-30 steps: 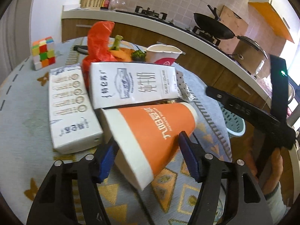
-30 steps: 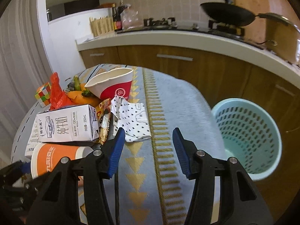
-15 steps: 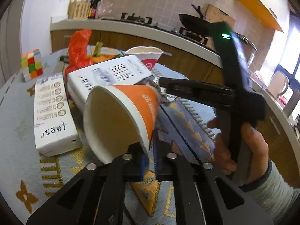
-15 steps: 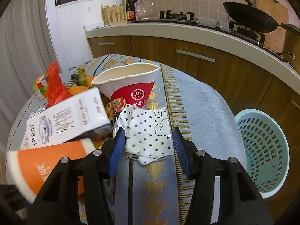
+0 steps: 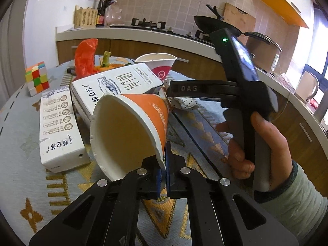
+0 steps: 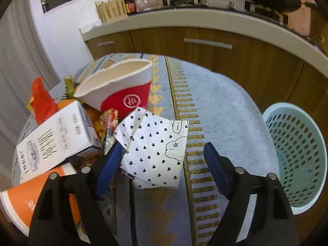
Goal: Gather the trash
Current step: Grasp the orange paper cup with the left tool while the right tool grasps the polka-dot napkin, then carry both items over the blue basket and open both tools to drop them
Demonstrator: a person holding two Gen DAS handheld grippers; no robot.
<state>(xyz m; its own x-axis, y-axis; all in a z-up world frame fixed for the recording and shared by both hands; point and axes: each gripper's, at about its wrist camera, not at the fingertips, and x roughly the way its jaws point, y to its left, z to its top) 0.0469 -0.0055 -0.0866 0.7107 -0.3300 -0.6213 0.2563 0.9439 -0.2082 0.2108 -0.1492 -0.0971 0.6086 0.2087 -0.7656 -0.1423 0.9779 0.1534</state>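
Currently left gripper (image 5: 163,176) pinching orange cup (image 5: 131,131) by thin rim; may slip or crumple; right gripper (image 6: 162,168), jaws just widened, straddles spotted paper (image 6: 157,145); could snag milk carton (image 6: 59,139) at left.

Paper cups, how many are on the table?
2. The orange cup lies tipped, its rim pinched by the left gripper; the red cup stands behind the dotted paper bag. More may be hidden.

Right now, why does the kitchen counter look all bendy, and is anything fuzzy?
Left wrist view: the fisheye lens bends the counter, and window glare washes out the right side. Right wrist view: the counter curves too, and the milk carton print is blurred.
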